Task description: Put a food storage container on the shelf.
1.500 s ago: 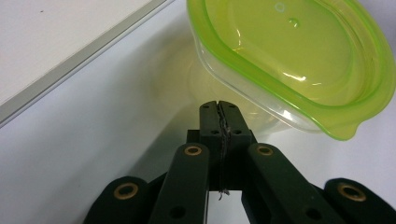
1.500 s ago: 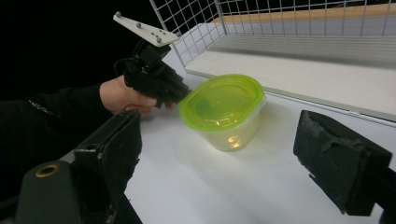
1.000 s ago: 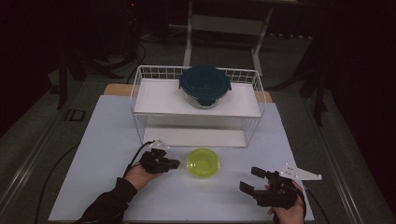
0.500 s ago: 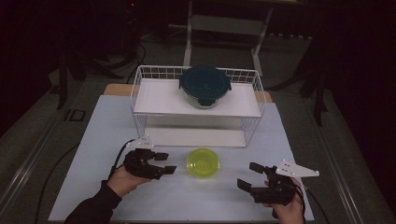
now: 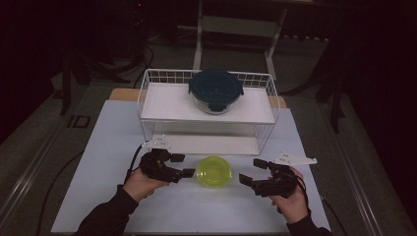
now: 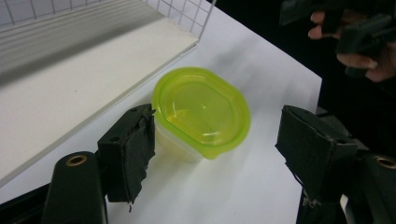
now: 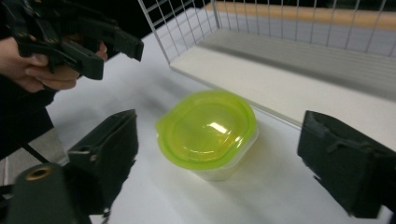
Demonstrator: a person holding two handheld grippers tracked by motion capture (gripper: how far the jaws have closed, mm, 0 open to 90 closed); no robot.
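A small clear tub with a yellow-green lid [image 5: 213, 171] stands on the white table, in front of the wire rack. My left gripper [image 5: 183, 165] hovers just left of it, and its jaws have just been opening; they stand open, pads clear of the tub [image 6: 201, 109] ahead of them. My right gripper [image 5: 252, 171] is open a little to the tub's right, pointing at it. The tub [image 7: 208, 128] lies ahead of the right jaws, untouched. The left gripper [image 7: 93, 46] appears beyond it.
A white wire rack [image 5: 147, 98] with two shelves stands behind the tub. A round glass container with a dark teal lid [image 5: 215, 90] sits on its top shelf. The lower shelf [image 6: 70, 88] lies close beside the tub. The right hand's gripper [image 6: 355, 32] shows far off.
The left gripper's jaws went from nearly shut to open; the hand drew back left, rose and returned toward the tub. The right gripper moved left and forward, closer to the tub.
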